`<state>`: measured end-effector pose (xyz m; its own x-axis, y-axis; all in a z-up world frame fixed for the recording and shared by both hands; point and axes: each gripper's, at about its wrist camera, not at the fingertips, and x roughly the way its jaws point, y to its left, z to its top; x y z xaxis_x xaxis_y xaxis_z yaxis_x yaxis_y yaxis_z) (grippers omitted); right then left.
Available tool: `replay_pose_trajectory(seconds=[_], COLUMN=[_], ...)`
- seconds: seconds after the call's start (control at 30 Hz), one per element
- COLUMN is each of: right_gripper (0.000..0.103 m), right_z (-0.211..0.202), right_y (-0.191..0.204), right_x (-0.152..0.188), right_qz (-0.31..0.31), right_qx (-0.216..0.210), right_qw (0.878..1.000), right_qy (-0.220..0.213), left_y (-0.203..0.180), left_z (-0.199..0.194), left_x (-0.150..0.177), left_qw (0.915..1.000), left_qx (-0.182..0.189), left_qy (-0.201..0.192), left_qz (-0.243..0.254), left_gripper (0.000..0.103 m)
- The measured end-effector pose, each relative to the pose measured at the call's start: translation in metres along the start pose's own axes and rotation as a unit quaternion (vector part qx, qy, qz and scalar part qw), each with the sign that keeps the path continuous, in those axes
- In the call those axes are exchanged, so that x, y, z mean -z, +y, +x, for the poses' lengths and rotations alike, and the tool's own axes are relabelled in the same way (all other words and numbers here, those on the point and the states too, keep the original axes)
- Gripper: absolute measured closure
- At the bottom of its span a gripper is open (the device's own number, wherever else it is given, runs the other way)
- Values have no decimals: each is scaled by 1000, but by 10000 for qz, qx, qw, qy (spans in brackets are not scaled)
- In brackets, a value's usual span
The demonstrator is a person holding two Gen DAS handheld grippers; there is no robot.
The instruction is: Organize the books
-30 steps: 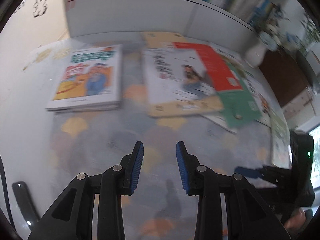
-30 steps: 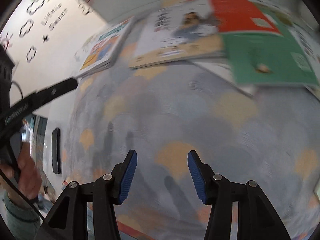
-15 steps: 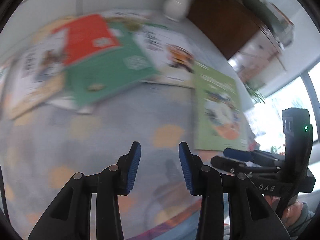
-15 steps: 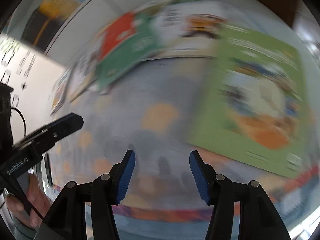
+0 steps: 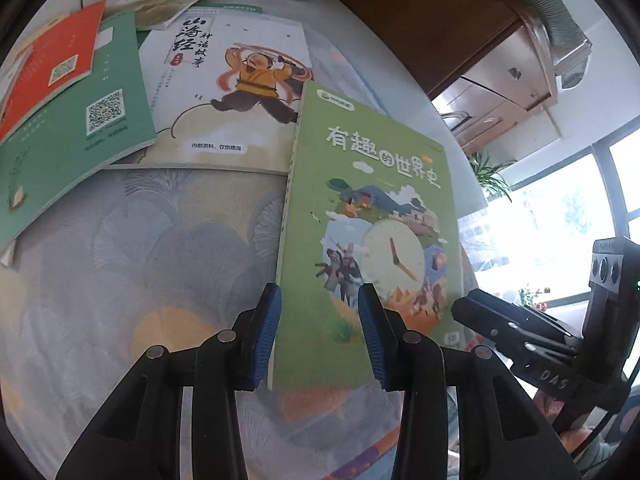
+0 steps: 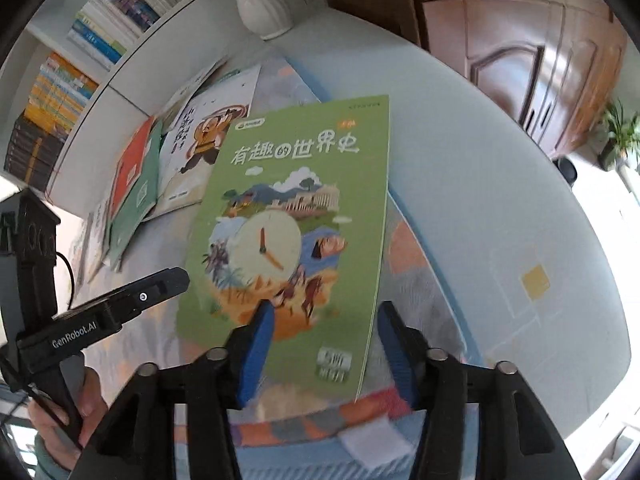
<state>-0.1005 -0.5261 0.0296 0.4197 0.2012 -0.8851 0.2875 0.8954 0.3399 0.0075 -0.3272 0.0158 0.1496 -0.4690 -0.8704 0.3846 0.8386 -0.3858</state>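
A light green book with a clock picture [image 5: 372, 208] [image 6: 292, 216] lies flat on the patterned tablecloth, its top left corner over a white book with a cartoon figure [image 5: 228, 80]. My left gripper [image 5: 320, 336] hovers open over the green book's near left edge, the spine between its blue pads. My right gripper [image 6: 324, 356] is over the near right corner; its jaws are closing, with the book's edge between them and the pads apart from it. Each gripper shows in the other view: the right one [image 5: 520, 332], the left one [image 6: 140, 296].
A dark green book [image 5: 80, 128] and a red book [image 5: 52, 68] overlap in a loose pile at the left. A white vase [image 6: 264, 4] stands at the table's back. A full bookshelf [image 6: 80, 60] lines the wall. A brown cabinet [image 5: 440, 20] stands beyond the table.
Both grippers swept right, away from the pile and the far left book, and came down over the light green book. The right jaws have narrowed a little.
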Motion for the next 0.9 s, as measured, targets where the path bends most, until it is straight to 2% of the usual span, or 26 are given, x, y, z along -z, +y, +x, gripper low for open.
replay_pose_trajectory(seconds=[0.17, 0.3, 0.37, 0.43, 0.5, 0.6, 0.67, 0.8, 0.9], right_gripper=[62, 62, 60, 60, 60, 58, 59, 59, 60], right_z=[15, 22, 24, 22, 20, 15, 18, 21, 18], right_y=[-3, -8, -4, 0, 0, 8, 14, 19, 20], right_x=[-1, 3, 5, 7, 7, 12, 18, 30, 34], right_qz=[-183, -148, -347, -501, -531, -804, -936, -1158, -1238], right_qx=[262, 200, 235, 303, 251, 146, 65, -4, 105], right_qw=[9995, 9995, 9989, 9980, 9981, 9964, 9949, 9924, 9913], right_qy=[19, 168, 226, 220, 199, 234, 368, 426, 434], left_y=[12, 16, 13, 3, 3, 20, 29, 41, 30], left_z=[6, 3, 3, 1, -11, -27, -28, -22, -20], left_x=[4, 11, 12, 13, 20, 36, 47, 63, 65], left_qw=[9994, 9985, 9990, 9999, 9996, 9994, 9992, 9987, 9991], left_qx=[78, 150, 123, -17, 49, 330, 378, 185, -65], left_qy=[4, -129, -133, -109, -153, -100, 18, -62, -164], left_qz=[-348, -517, -408, 83, 230, 38, -91, -476, -373], left_gripper=[66, 65, 65, 65, 65, 65, 65, 67, 67])
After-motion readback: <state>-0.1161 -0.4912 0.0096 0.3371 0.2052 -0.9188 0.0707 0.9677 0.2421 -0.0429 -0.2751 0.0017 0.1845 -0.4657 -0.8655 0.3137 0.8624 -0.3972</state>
